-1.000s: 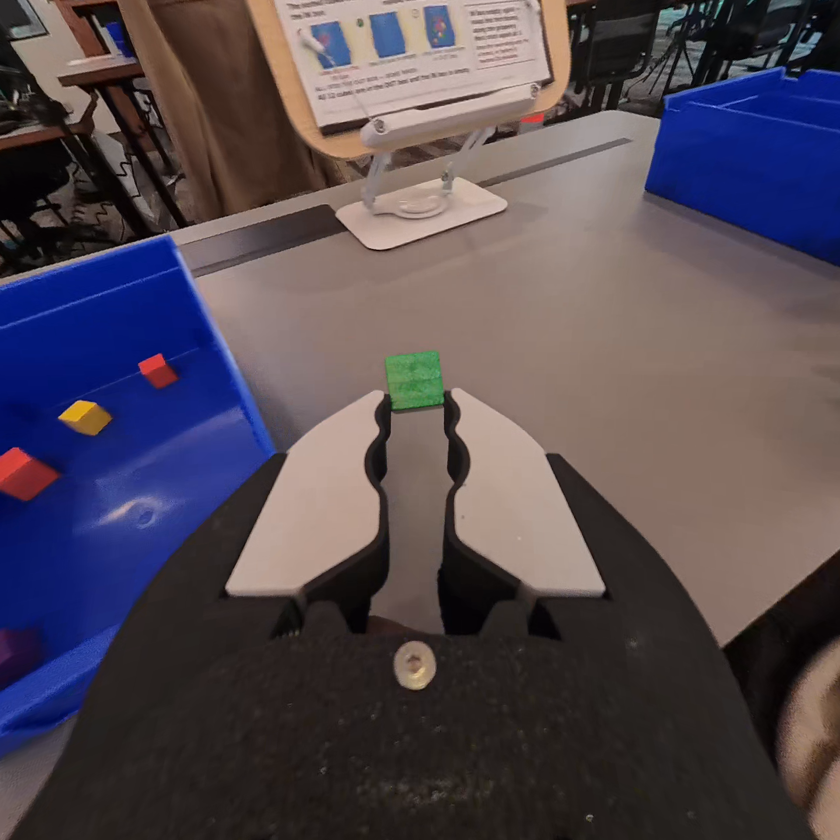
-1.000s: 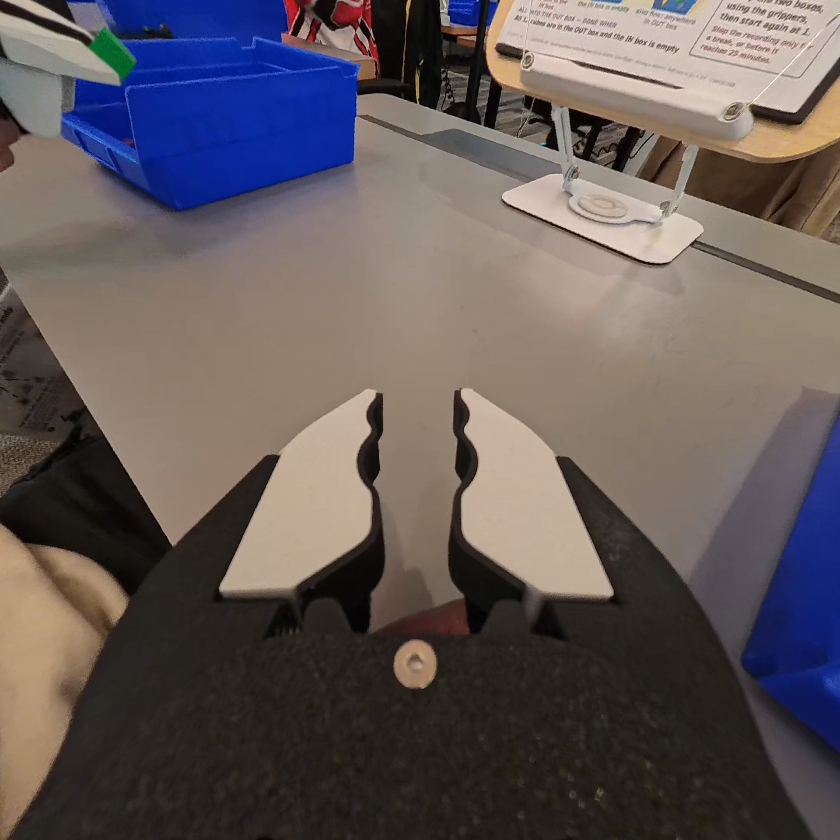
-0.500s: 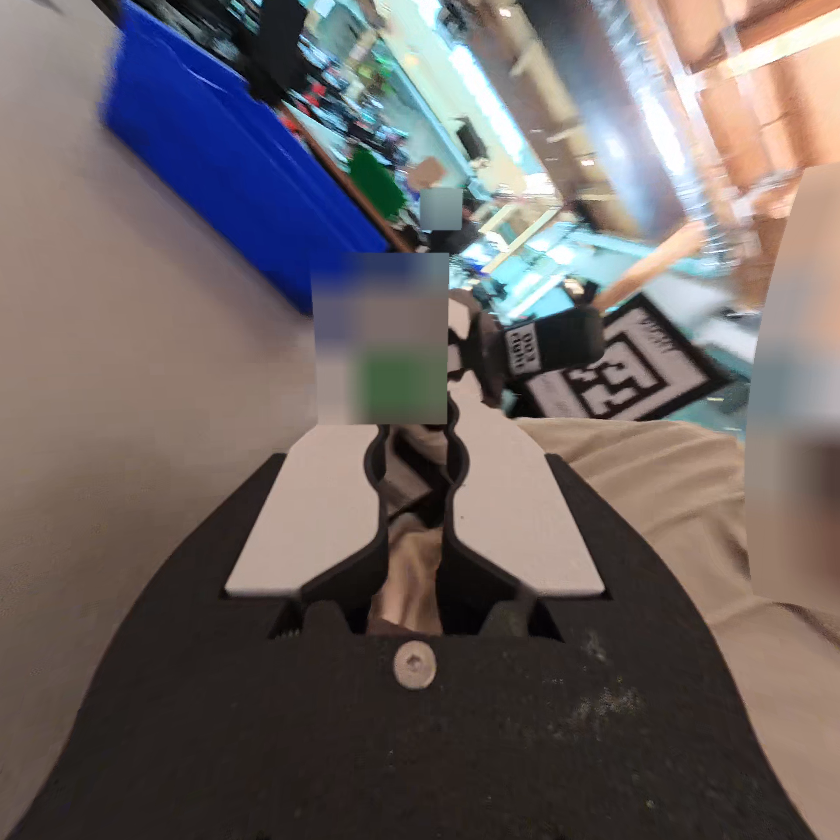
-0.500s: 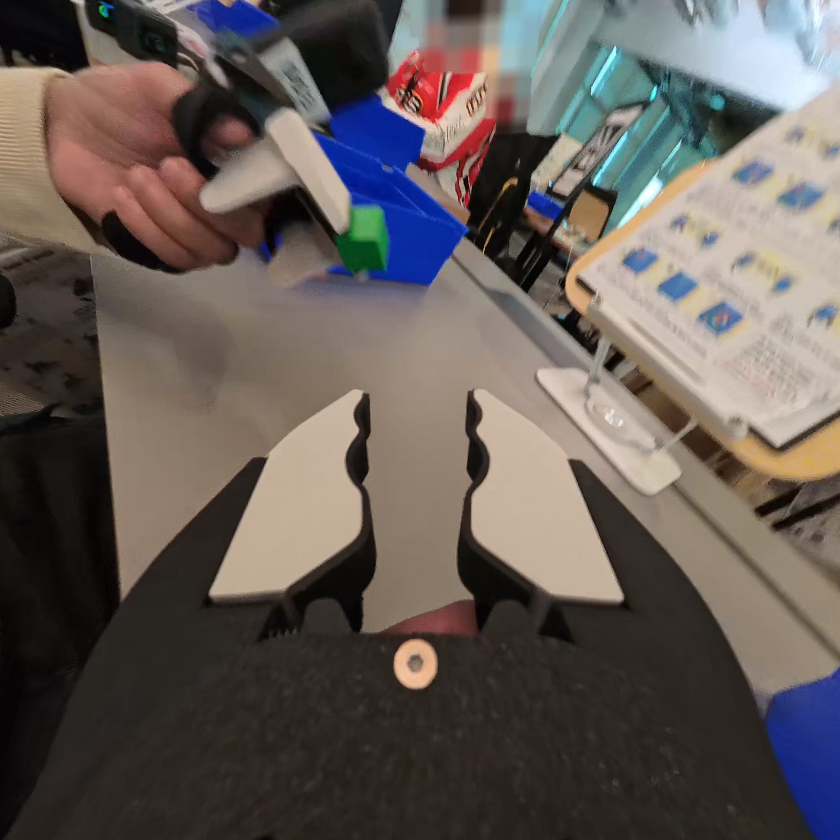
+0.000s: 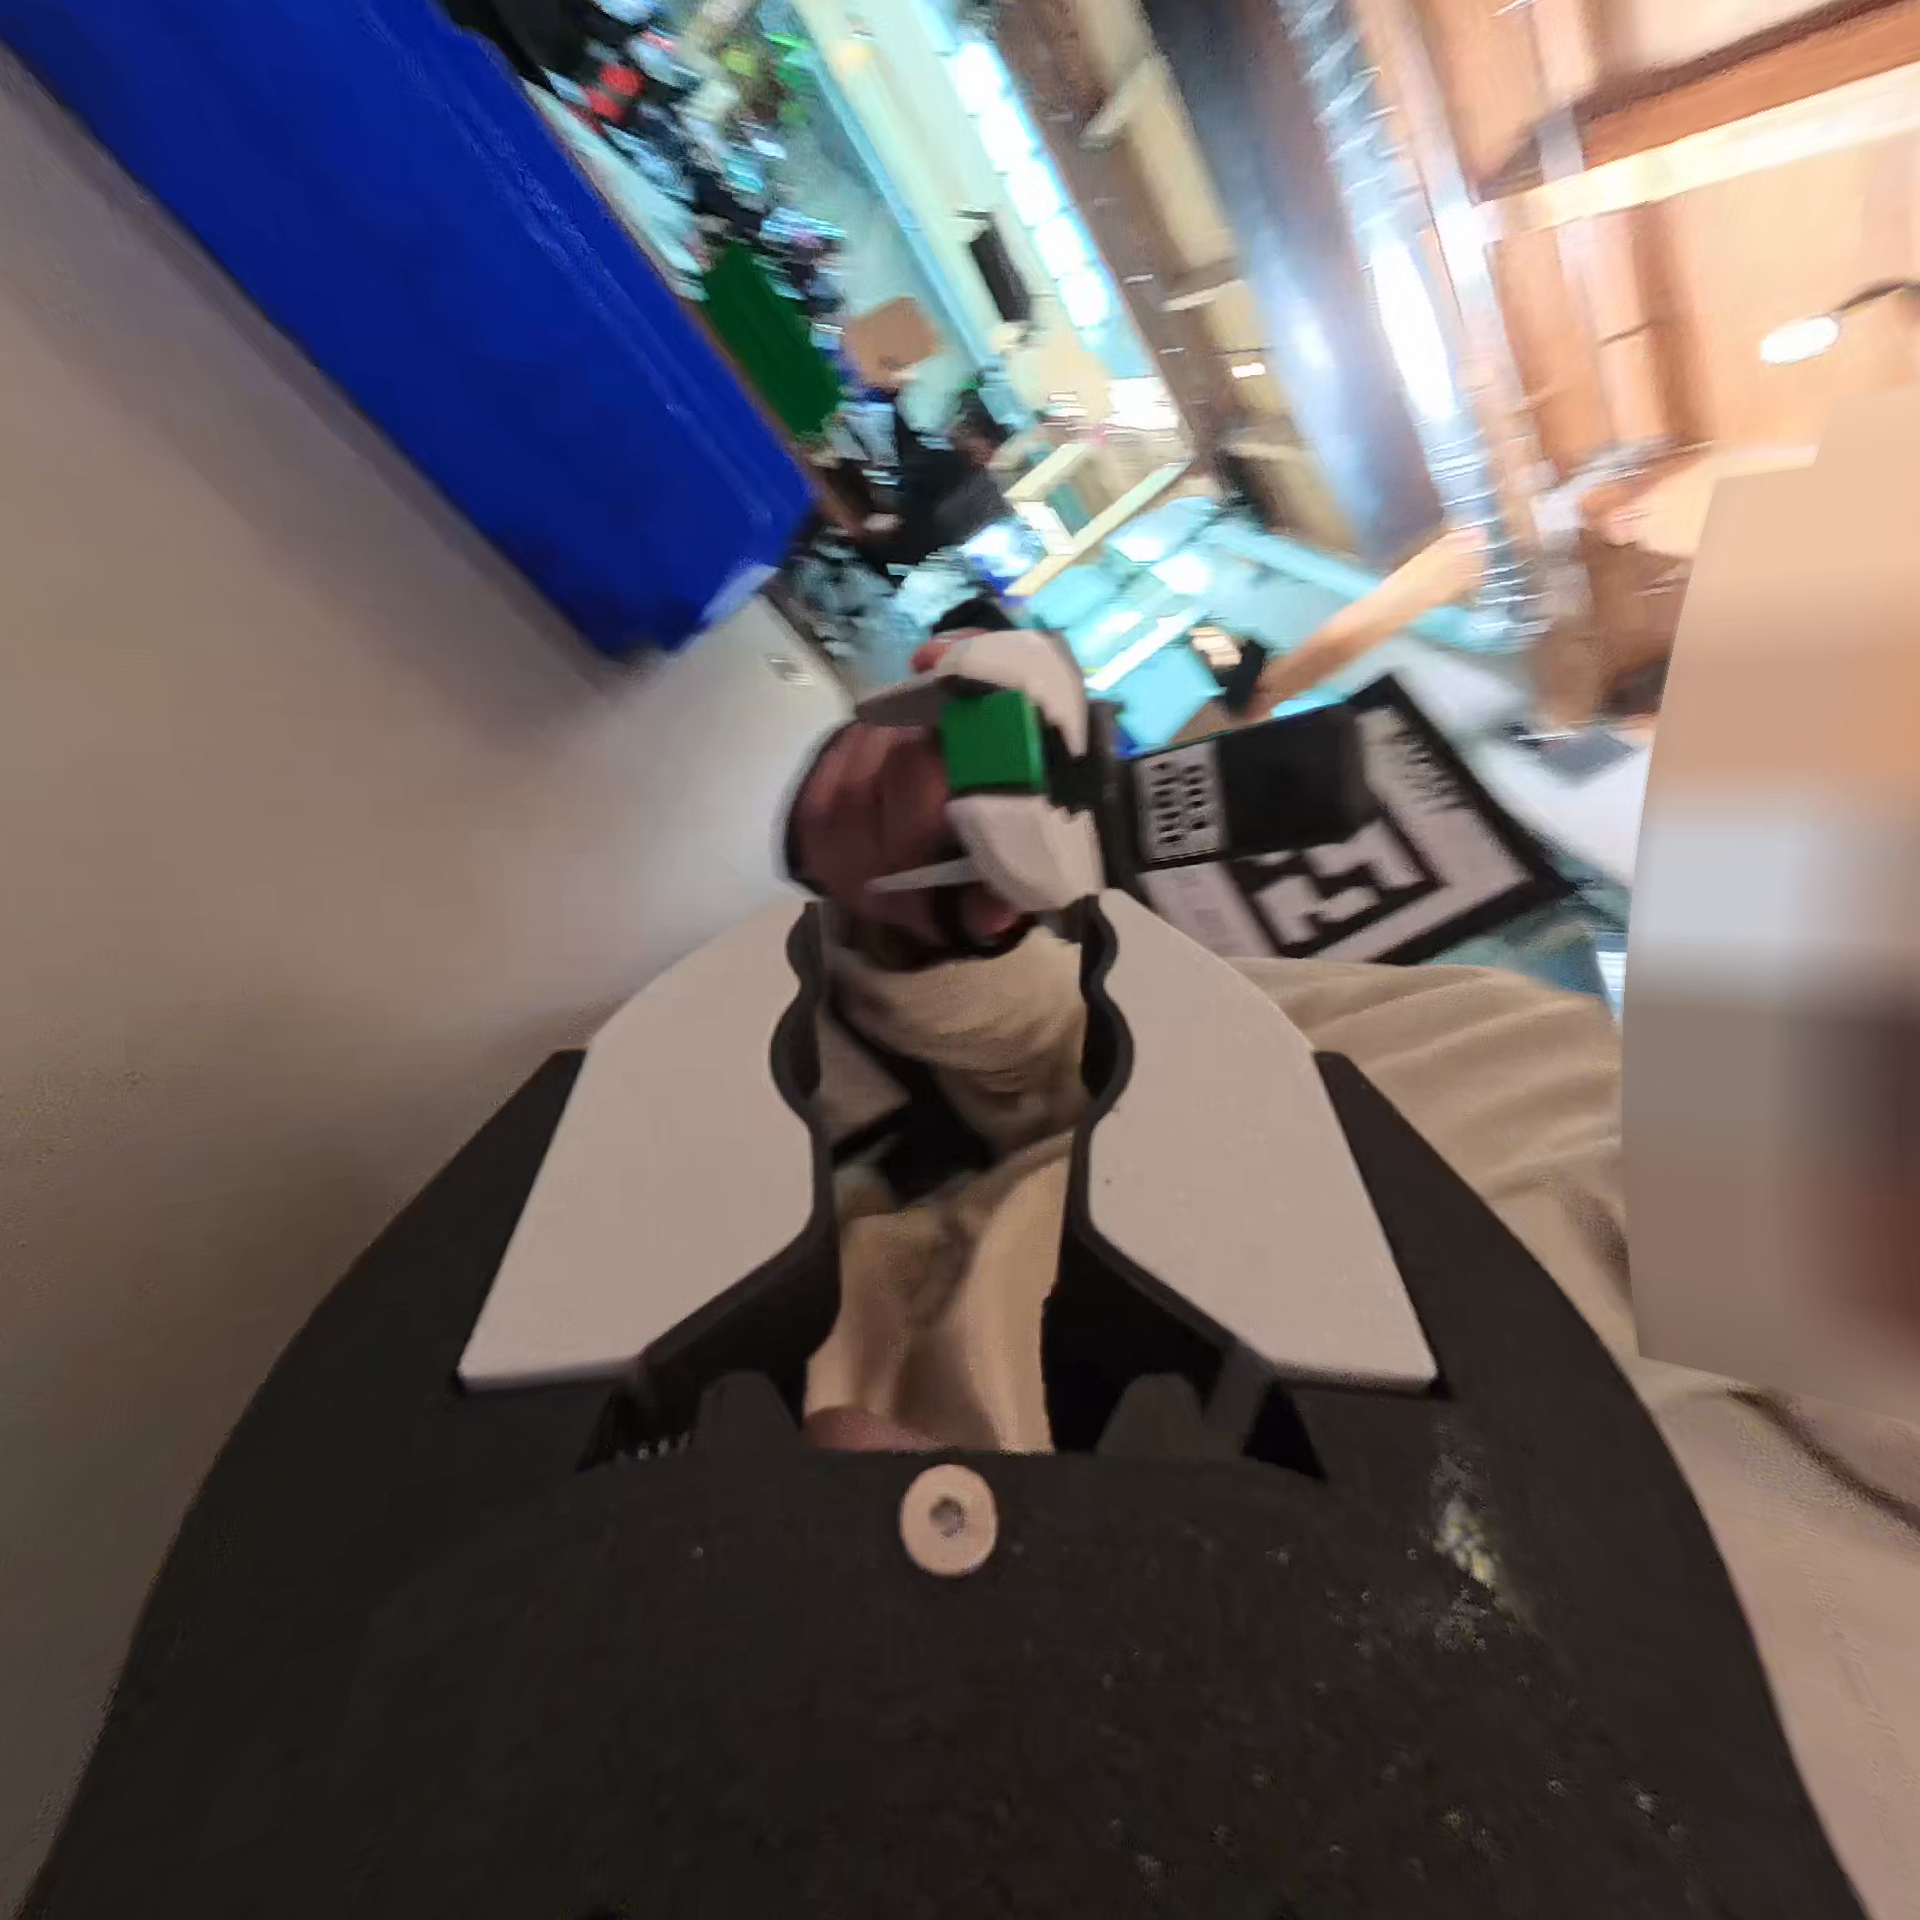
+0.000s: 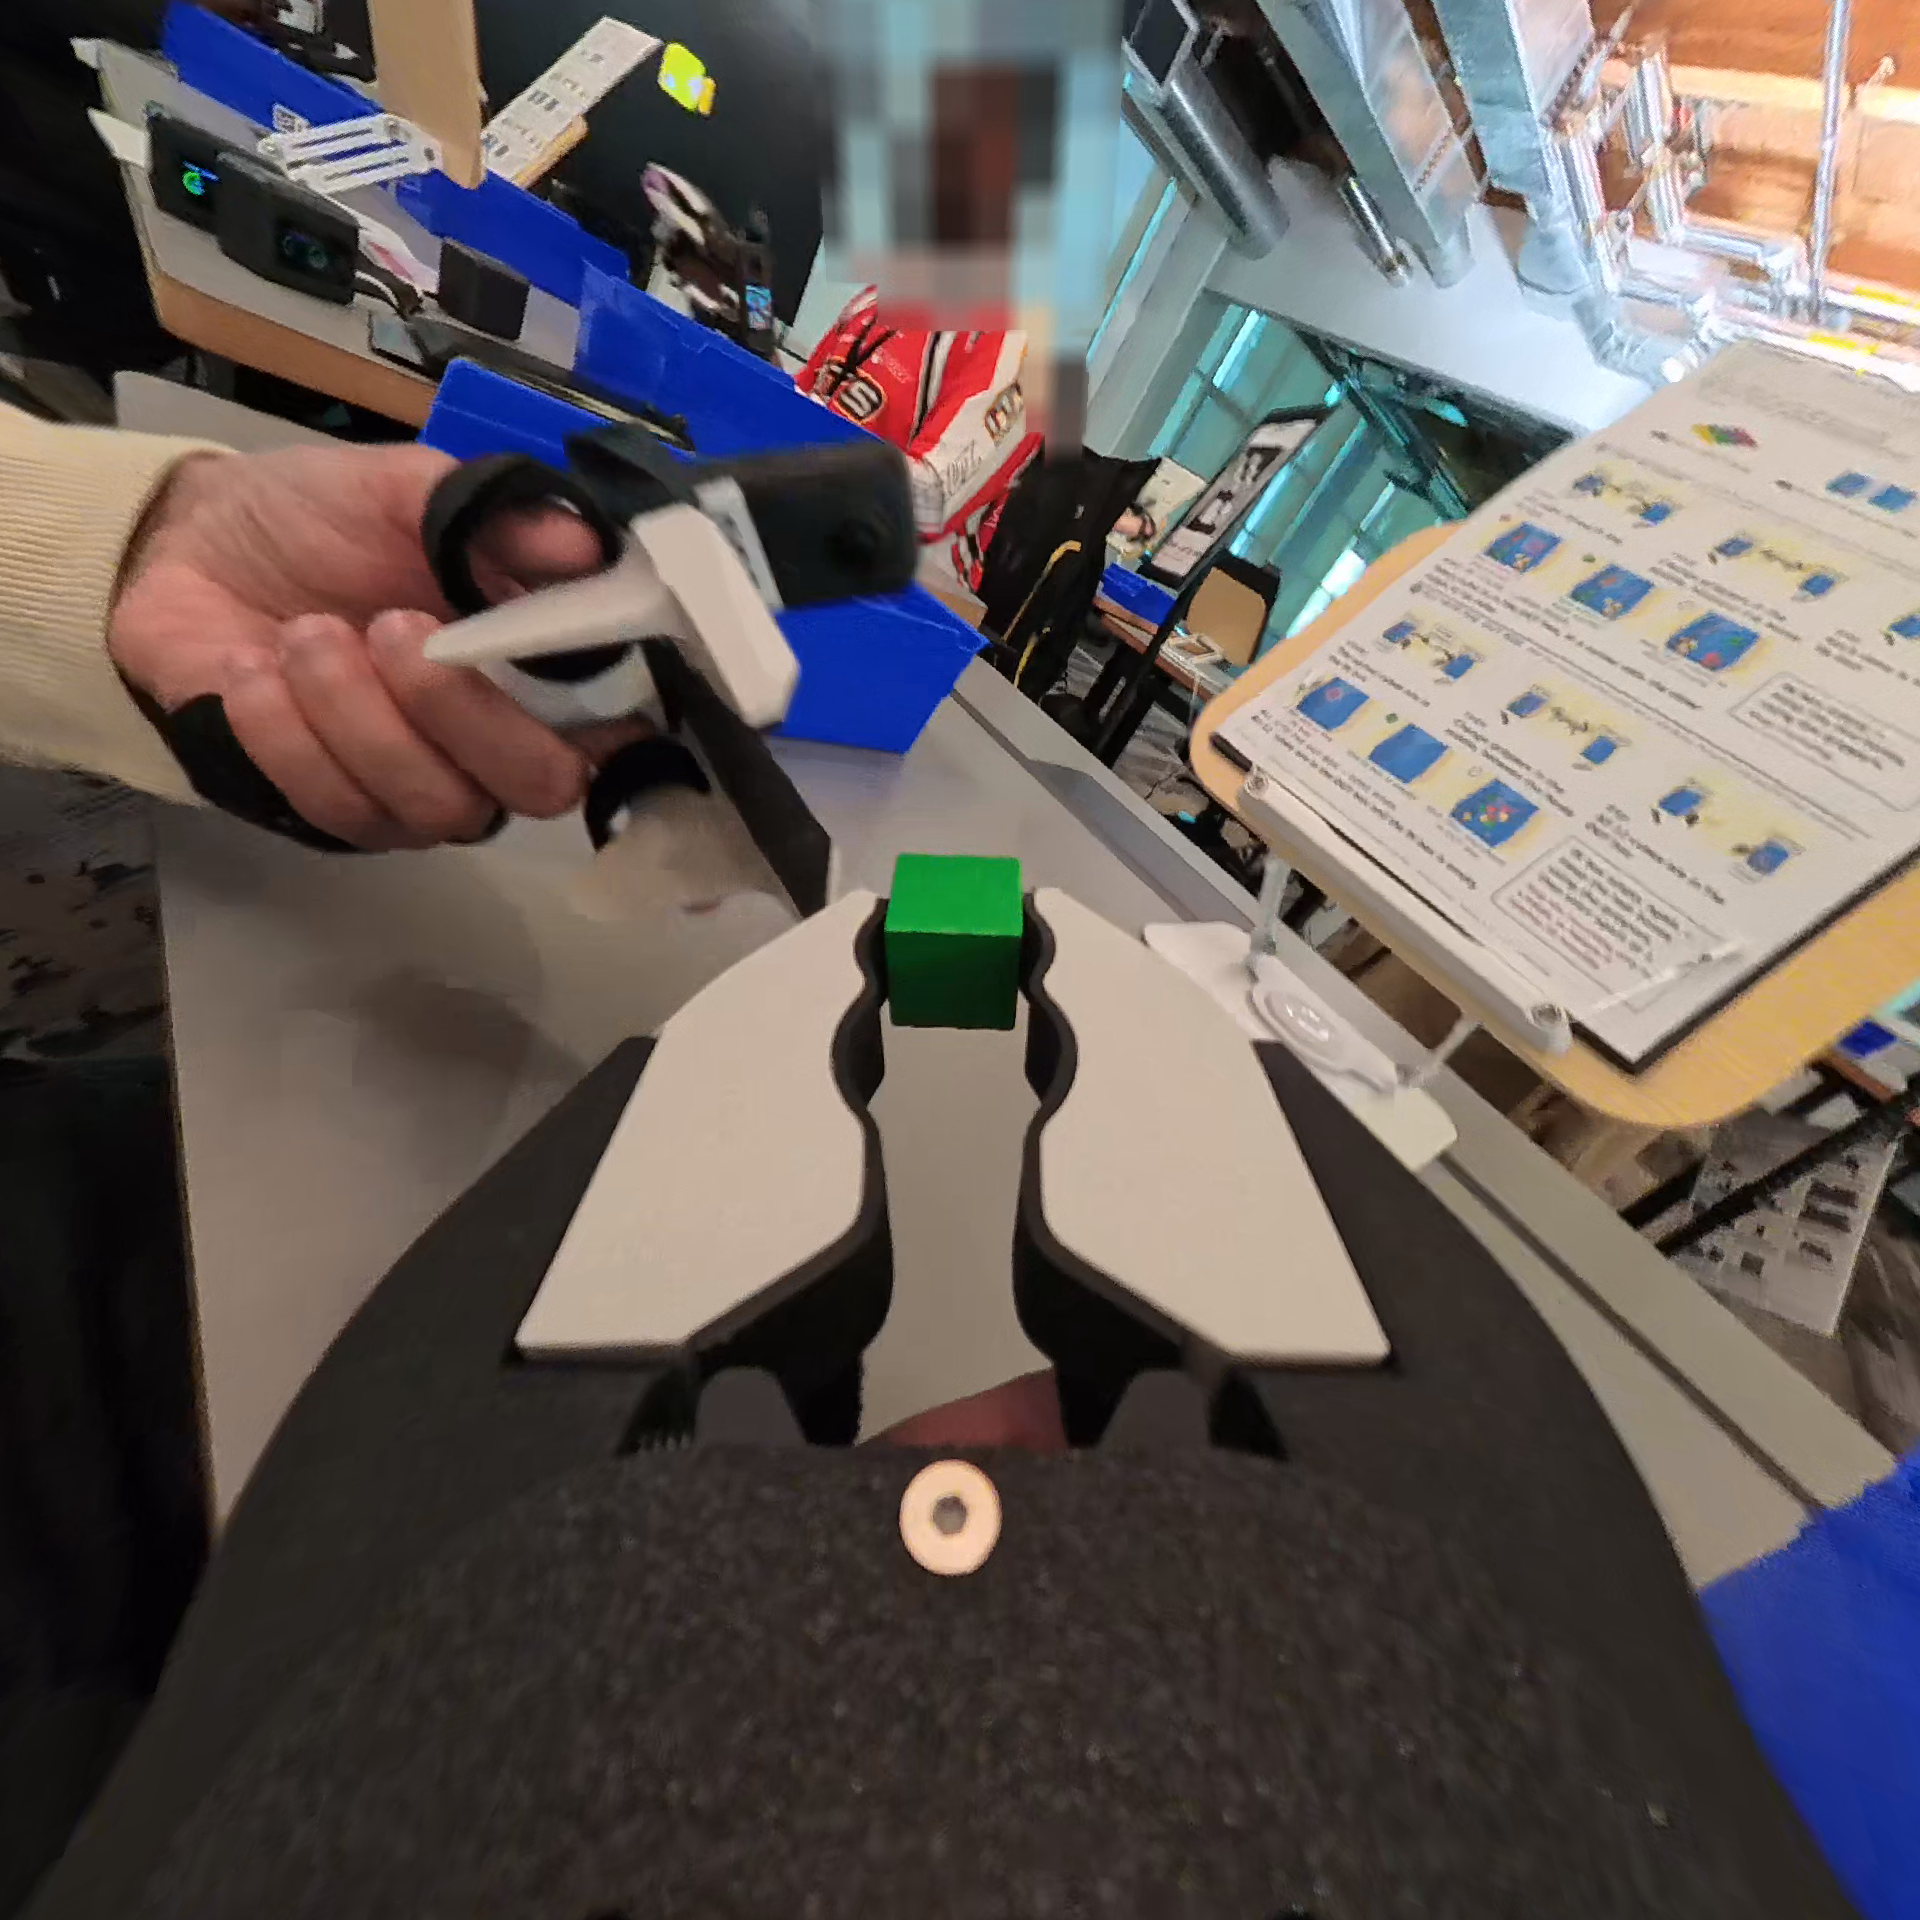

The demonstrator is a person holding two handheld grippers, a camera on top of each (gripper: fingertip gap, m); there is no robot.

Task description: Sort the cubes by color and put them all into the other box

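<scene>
Since the green cube (image 6: pixel 952 954) sits only at the tips of the right gripper (image 6: pixel 952 940), fingers closed on it above the table (image 6: pixel 436 1039), a fast swing could slip it out. Left gripper (image 5: pixel 951 935) fingers spread, empty, close beside the cube: collision risk on retreat.

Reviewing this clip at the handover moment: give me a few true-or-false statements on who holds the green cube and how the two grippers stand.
1. The right gripper is clamped on the green cube. True.
2. The left gripper also grips a cube. False: its fingers are spread with nothing between them.
3. The green cube rests on the grey table. False: it is held above it.
4. A blue box stands on the table behind the left gripper. True.
</scene>
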